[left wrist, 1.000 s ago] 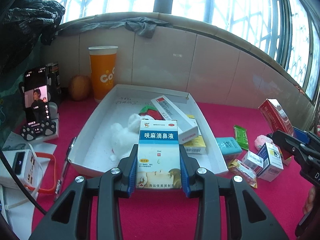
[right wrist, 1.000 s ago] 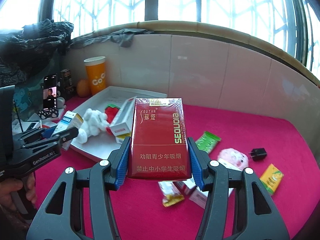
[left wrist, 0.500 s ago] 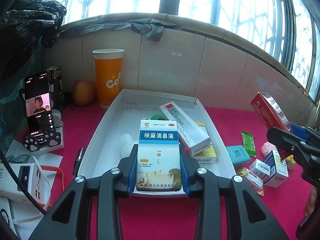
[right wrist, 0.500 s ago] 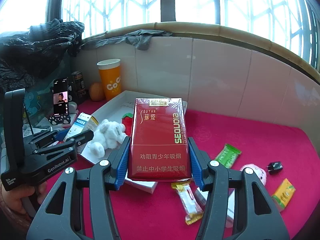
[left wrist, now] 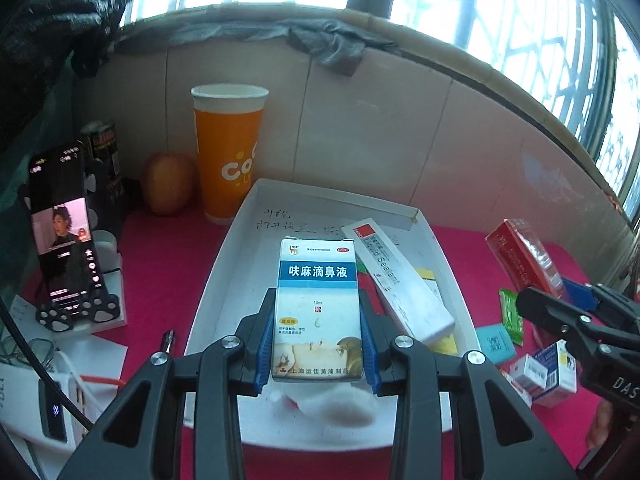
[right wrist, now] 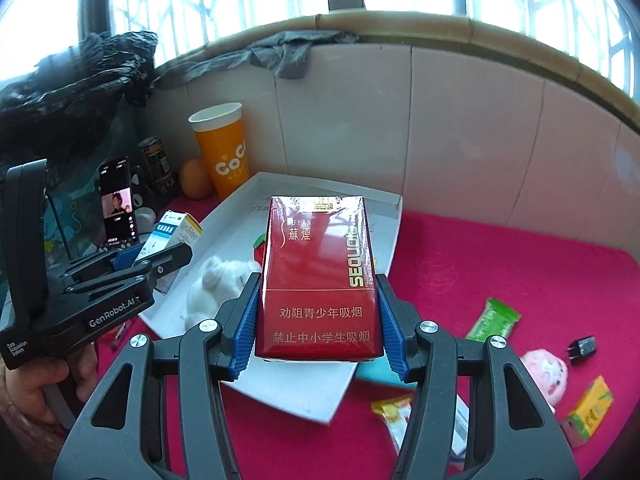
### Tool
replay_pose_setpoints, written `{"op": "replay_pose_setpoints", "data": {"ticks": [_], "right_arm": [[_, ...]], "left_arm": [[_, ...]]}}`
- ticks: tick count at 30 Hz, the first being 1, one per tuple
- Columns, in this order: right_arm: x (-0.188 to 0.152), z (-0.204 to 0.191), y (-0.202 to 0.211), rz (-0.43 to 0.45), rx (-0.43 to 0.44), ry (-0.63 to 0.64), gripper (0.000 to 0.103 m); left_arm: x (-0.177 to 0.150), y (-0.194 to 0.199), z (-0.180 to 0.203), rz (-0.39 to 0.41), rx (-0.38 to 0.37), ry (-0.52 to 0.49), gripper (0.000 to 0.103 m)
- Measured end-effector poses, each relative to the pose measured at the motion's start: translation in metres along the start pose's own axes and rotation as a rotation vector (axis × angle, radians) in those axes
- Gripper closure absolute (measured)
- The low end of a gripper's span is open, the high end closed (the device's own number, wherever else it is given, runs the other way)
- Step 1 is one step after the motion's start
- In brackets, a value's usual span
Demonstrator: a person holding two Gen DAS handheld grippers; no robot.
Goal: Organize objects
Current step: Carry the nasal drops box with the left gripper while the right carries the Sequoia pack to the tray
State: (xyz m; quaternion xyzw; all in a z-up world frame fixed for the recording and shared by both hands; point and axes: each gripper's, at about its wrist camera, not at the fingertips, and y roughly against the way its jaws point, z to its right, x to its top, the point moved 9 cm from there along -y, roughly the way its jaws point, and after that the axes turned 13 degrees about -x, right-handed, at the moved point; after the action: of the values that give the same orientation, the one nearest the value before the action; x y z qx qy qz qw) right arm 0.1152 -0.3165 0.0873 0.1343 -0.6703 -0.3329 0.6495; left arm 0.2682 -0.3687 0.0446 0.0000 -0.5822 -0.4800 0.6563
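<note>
Barred windows and a tiled ledge back a table [right wrist: 500,264] covered in magenta cloth. At its left stands a white tray [left wrist: 224,280] holding a long sealant box [left wrist: 400,280] and a white plush toy [right wrist: 212,284]; an orange cup [left wrist: 228,148] sits just behind it. Left tool [left wrist: 318,340] pinches an upright nasal-drop box [left wrist: 318,304] above the tray's near end. Right tool [right wrist: 318,320] pinches a red cigarette pack [right wrist: 318,280] upright over the tray's right corner. Snack packets [right wrist: 494,318] lie scattered on the cloth to the right.
</note>
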Motion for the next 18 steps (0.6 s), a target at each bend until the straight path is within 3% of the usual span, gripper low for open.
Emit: {"op": "replay_pose_setpoints", "data": {"ticks": [5, 8, 14, 18], "right_arm": [[0.011, -0.008, -0.031, -0.078, 0.044, -0.038, 0.049], [0.016, -0.017, -0.052, -0.119, 0.053, -0.056, 0.049], [0.013, -0.030, -0.079, -0.146, 0.026, -0.051, 0.049], [0.011, -0.037, -0.084, -0.136, 0.015, -0.028, 0.049]], "left_arm": [[0.014, -0.025, -0.006, -0.032, -0.054, 0.037, 0.067], [0.021, -0.045, -0.013, -0.069, -0.040, 0.047, 0.067], [0.022, -0.064, -0.020, -0.090, -0.018, 0.041, 0.067], [0.018, -0.061, -0.022, -0.067, -0.057, 0.091, 0.066]]}}
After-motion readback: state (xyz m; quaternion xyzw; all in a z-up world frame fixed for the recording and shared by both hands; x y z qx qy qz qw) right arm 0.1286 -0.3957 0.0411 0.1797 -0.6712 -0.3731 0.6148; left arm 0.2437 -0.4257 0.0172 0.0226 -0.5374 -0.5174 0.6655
